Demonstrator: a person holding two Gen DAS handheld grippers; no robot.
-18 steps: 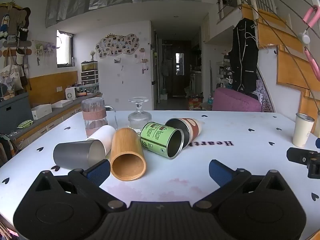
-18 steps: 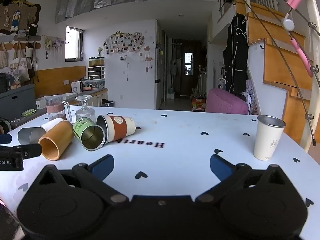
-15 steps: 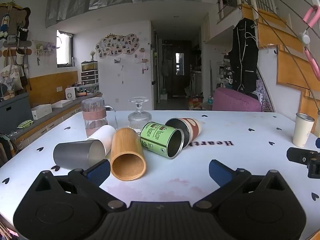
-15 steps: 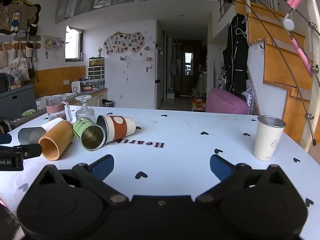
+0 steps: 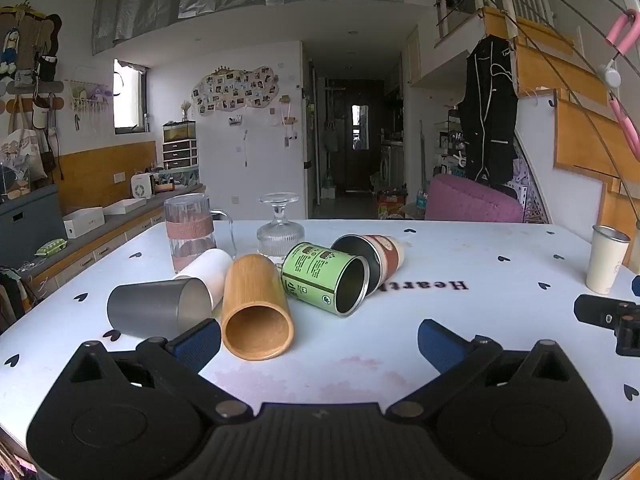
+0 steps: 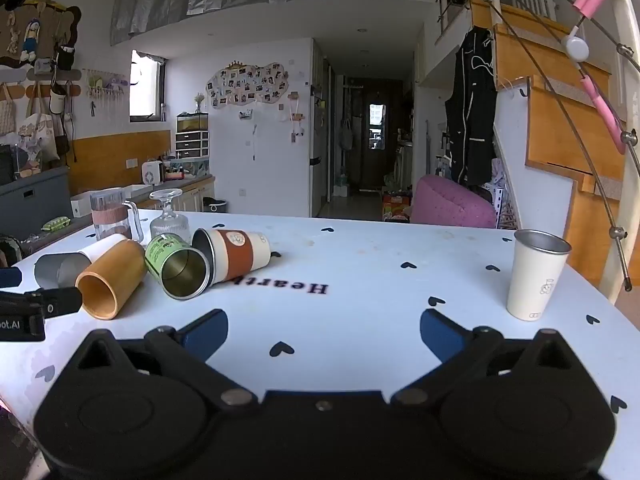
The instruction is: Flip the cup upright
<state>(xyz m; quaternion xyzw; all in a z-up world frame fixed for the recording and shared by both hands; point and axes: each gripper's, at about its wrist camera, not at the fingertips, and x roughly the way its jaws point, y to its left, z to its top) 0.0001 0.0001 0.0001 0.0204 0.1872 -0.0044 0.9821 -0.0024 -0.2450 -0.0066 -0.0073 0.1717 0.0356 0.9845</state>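
Several cups lie on their sides on the white table [image 5: 460, 256]: a grey metal cup [image 5: 156, 312], a white cup [image 5: 208, 270], a bamboo cup [image 5: 256, 306], a green tin cup [image 5: 324, 282] and a brown-banded paper cup [image 5: 376, 256]. They also show in the right wrist view, with the bamboo cup [image 6: 112, 282] and green cup [image 6: 176, 266] at left. A cream metal cup [image 6: 536, 276] stands upright at right. My left gripper [image 5: 318, 340] is open and empty, just short of the bamboo cup. My right gripper [image 6: 324, 332] is open and empty over bare table.
An upside-down glass goblet [image 5: 280, 226] and a glass mug with a pink band [image 5: 190, 232] stand behind the fallen cups. The right gripper's body [image 5: 608, 320] shows at the right edge of the left wrist view. A counter [image 5: 80, 236] runs left of the table.
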